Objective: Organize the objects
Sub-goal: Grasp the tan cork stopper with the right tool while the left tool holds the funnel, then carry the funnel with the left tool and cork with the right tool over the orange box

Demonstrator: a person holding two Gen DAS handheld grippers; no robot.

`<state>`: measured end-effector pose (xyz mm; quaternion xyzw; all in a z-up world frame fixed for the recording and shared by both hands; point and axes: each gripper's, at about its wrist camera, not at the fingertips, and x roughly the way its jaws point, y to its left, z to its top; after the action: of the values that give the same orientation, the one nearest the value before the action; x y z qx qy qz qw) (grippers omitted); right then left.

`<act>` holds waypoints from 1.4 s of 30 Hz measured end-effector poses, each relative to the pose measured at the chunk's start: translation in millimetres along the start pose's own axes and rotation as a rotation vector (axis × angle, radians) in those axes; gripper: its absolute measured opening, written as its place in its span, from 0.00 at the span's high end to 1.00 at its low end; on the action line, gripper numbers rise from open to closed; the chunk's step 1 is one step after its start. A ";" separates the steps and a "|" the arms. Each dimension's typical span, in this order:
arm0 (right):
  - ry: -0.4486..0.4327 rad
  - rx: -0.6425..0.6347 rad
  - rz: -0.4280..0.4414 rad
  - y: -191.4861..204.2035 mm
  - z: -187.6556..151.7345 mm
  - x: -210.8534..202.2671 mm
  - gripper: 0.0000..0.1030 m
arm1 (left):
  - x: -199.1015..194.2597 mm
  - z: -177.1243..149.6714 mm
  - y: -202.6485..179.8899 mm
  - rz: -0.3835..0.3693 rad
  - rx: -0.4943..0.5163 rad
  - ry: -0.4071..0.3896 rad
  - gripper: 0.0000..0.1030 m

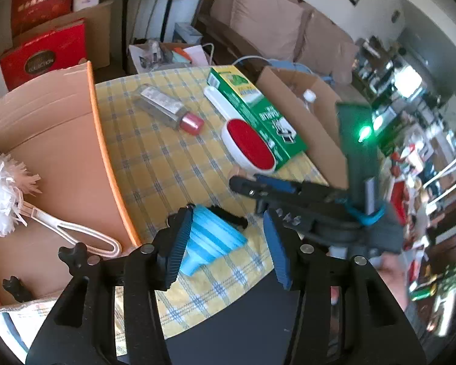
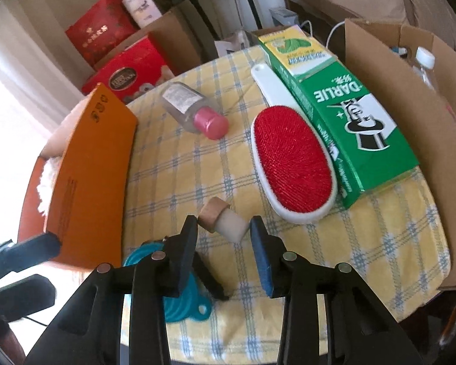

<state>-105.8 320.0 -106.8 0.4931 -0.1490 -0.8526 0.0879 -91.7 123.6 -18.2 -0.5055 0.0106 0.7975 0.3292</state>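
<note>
left gripper (image 1: 225, 243): jaws apart over the near table edge; blue funnel (image 1: 211, 238) sits between the pads, left pad close against it, right pad clear; not gripped as far as I can see
right gripper (image 2: 225, 254): jaws apart around a small stopper (image 2: 223, 217), wooden cap plus pale plug; gaps look slim on both sides; contact hard to tell, so I read it as not clamped
table: yellow checked cloth (image 2: 182, 167); still lying loose are the clear bottle with pink cap (image 2: 194, 111), red lint brush (image 2: 291, 164) and green toothpaste box (image 2: 343, 112), brush touching the box
boxes: orange-edged carton (image 1: 45, 140) at left holds a white duster (image 1: 3, 188); brown carton (image 2: 410, 121) at right has a capped bottle inside
progress: judged early; most things not yet boxed
risk 1: stopper is round and lies tilted; uneven squeeze could roll or pop it out toward the brush
risk 2: funnel looks soft and folding; one-sided push could slide it off the near edge
risk 3: grippers work near each other; left one could knock the right one's arm
</note>
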 end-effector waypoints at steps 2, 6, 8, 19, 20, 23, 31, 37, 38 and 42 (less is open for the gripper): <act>-0.009 -0.007 0.006 -0.8 -1.5 -8.5 0.65 | 3.2 -3.0 -3.2 0.006 0.014 0.010 0.50; -0.030 -0.017 0.014 -1.2 -3.9 -24.5 0.65 | 13.3 -9.6 -10.6 0.014 0.051 0.040 0.49; -0.037 -0.023 0.019 -1.4 -4.6 -32.2 0.65 | 19.7 -13.1 -14.9 0.025 0.079 0.058 0.49; -0.060 -0.029 0.038 -8.5 -9.3 -55.7 0.65 | 52.2 -25.4 -25.3 0.130 0.191 0.112 0.35; -0.060 -0.030 0.036 -9.3 -9.7 -56.2 0.65 | 53.8 -25.4 -25.5 0.136 0.195 0.108 0.35; -0.058 -0.032 0.032 -11.5 -10.6 -56.4 0.65 | 62.0 -26.0 -26.0 0.142 0.195 0.115 0.35; -0.054 -0.037 0.035 -12.3 -12.0 -55.6 0.65 | 70.0 -24.7 -24.6 0.184 0.192 0.094 0.48; -0.058 -0.039 0.036 -11.4 -12.0 -56.7 0.65 | 60.4 -24.2 -21.2 0.149 0.168 0.077 0.51; -0.059 -0.040 0.037 -10.6 -12.0 -57.3 0.65 | 57.1 -23.7 -21.6 0.143 0.165 0.071 0.51; -0.066 -0.048 0.041 -7.4 -10.3 -61.6 0.65 | 35.4 -18.3 -22.1 0.106 0.135 0.028 0.51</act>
<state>-66.3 343.5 -64.0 0.4592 -0.1412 -0.8699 0.1121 -74.9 152.7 -48.9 -0.4919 0.0957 0.8041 0.3197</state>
